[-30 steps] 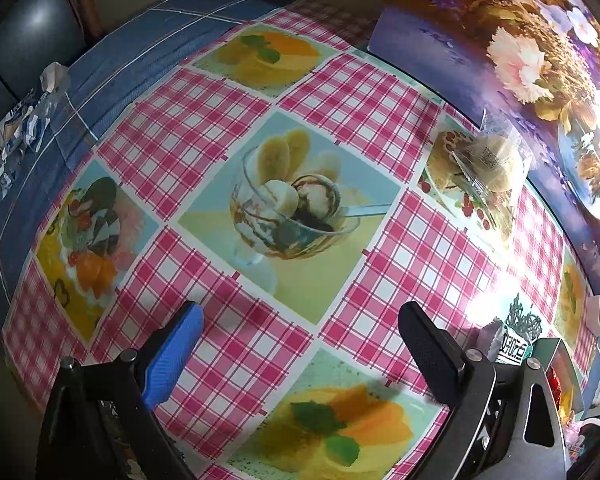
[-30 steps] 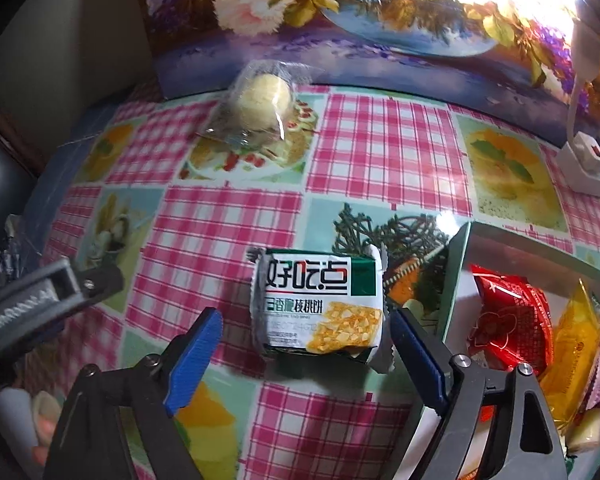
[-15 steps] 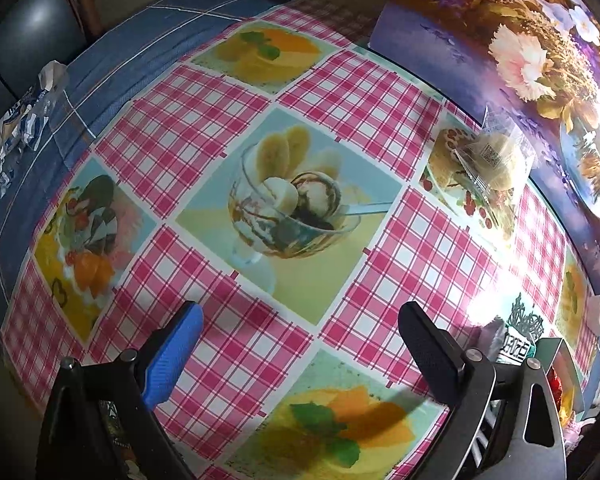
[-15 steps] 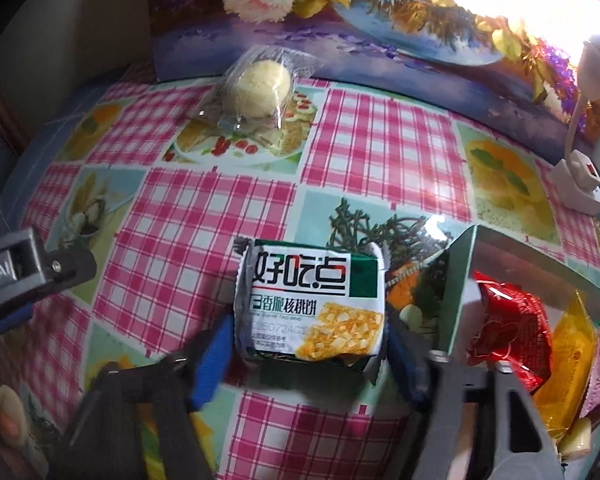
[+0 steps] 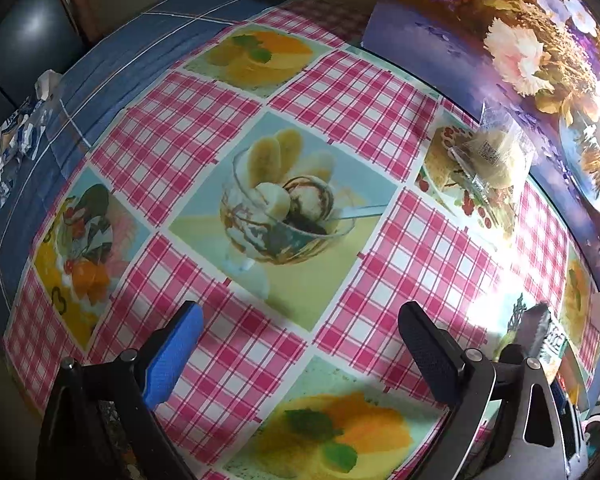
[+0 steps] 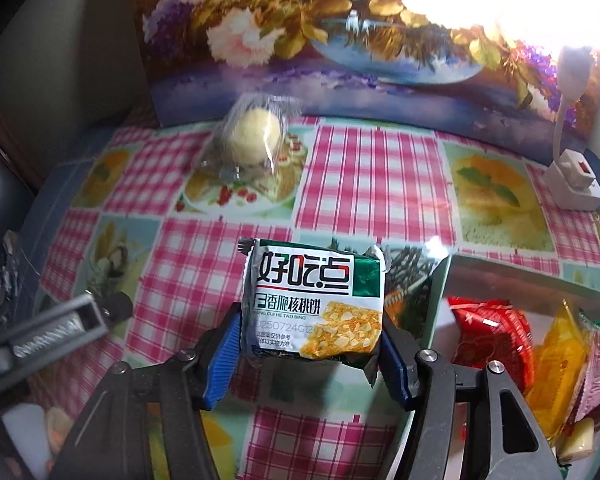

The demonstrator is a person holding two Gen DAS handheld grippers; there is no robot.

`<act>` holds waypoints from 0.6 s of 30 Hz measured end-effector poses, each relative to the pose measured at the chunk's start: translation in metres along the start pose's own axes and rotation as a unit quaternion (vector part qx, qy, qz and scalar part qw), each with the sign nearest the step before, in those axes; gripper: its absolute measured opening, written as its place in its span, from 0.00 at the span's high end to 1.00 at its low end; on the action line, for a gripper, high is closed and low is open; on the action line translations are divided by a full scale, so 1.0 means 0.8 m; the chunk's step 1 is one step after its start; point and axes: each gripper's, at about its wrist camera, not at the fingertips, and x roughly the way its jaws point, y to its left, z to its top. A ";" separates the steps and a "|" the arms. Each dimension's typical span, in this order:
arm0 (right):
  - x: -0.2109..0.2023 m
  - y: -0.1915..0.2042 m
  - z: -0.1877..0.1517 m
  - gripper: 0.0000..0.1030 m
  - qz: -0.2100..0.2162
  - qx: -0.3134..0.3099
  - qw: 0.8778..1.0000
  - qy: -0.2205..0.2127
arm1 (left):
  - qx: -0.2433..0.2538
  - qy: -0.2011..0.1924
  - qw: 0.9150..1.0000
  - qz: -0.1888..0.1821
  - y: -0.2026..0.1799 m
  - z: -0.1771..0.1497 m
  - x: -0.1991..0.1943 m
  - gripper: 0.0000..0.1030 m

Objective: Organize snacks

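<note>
step: my right gripper, just closed, held the walnut-biscuit packet | left gripper wide, empty | next: carry it right into the snack box

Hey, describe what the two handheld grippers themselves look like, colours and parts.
Both are black, angular two-finger frames with round silver screws at the joints. The left gripper shows one ribbed blue pad and one finger that looks black. The right gripper has ribbed blue pads on both fingers. No cables, sleeves or hands are visible.
</note>
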 end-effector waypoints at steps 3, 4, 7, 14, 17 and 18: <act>-0.008 -0.003 0.004 0.37 0.001 0.002 1.000 -0.014 | 0.006 -0.005 1.000 0.005 -0.012 0.006 -0.001 0.05; -0.010 -0.005 0.006 0.37 0.000 0.003 1.000 -0.019 | 0.010 -0.009 1.000 0.007 -0.017 0.008 -0.002 0.05; -0.012 -0.012 0.010 0.37 -0.003 0.009 0.999 -0.034 | 0.033 -0.026 0.999 0.010 -0.038 0.016 -0.009 0.05; -0.013 -0.034 0.026 0.37 -0.015 0.029 0.997 -0.064 | 0.102 -0.070 0.992 0.014 -0.082 0.031 -0.014 0.05; -0.008 -0.046 0.033 0.37 -0.015 0.043 0.997 -0.070 | 0.130 -0.065 0.989 -0.014 -0.093 0.039 -0.008 0.05; -0.005 -0.051 0.035 0.37 -0.015 0.048 0.996 -0.072 | 0.144 -0.066 0.987 -0.028 -0.102 0.041 -0.009 0.05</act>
